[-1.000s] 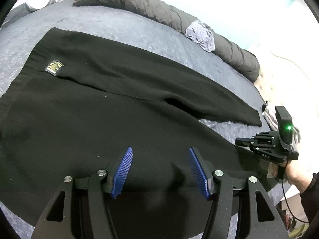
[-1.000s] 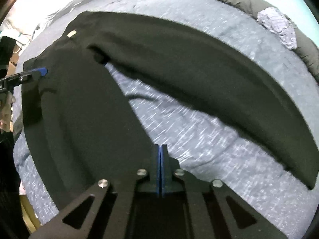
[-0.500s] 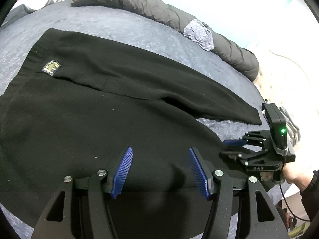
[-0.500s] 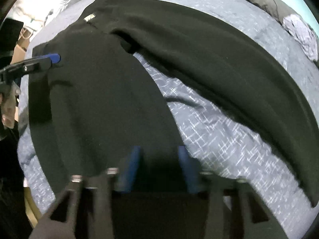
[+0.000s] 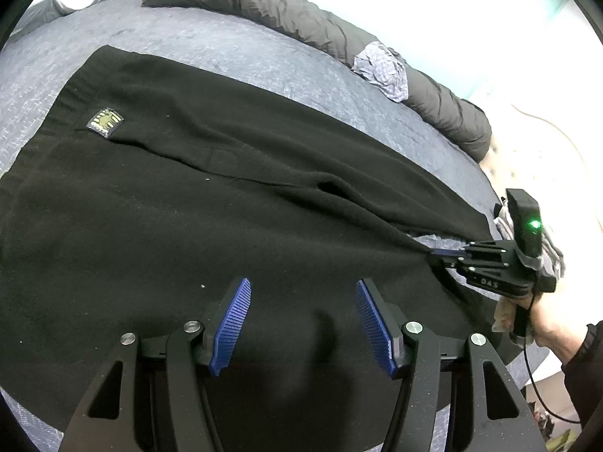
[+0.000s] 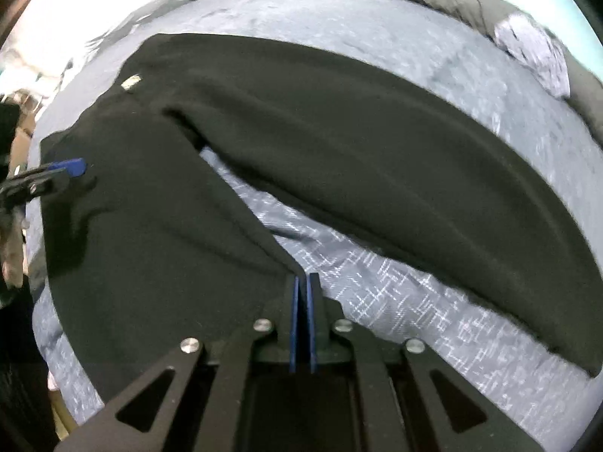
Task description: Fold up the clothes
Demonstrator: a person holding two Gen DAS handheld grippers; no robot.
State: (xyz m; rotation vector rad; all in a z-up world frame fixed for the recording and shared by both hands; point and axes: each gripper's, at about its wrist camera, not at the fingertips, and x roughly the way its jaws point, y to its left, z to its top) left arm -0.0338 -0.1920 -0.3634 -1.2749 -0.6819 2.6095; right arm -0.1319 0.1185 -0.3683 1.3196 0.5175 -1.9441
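Black trousers [image 5: 226, 196] lie spread across the bed, with a small yellow label [image 5: 104, 124] near the waistband. My left gripper [image 5: 301, 324] hovers open over the near part of the trousers, nothing between its blue pads. Off to the right, my right gripper [image 5: 443, 253] is shut on the edge of the near leg, and the cloth is drawn taut toward it. In the right wrist view the right gripper [image 6: 301, 286] pinches a corner of the trousers [image 6: 339, 143]. The far leg lies flat. The left gripper's blue fingertip [image 6: 73, 167] shows at the left edge.
The blue-grey bedsheet [image 5: 188, 37] shows around the trousers and between the legs [image 6: 377, 271]. A rolled dark grey duvet [image 5: 286, 11] runs along the far side, with a crumpled pale cloth [image 5: 384, 71] on it. A person's hand [image 5: 546, 327] holds the right gripper past the bed's right edge.
The right gripper opened half a second ago, moved in over the near leg and has shut on its edge. The cloth now pulls taut toward it. The left gripper has stayed open and barely moved.
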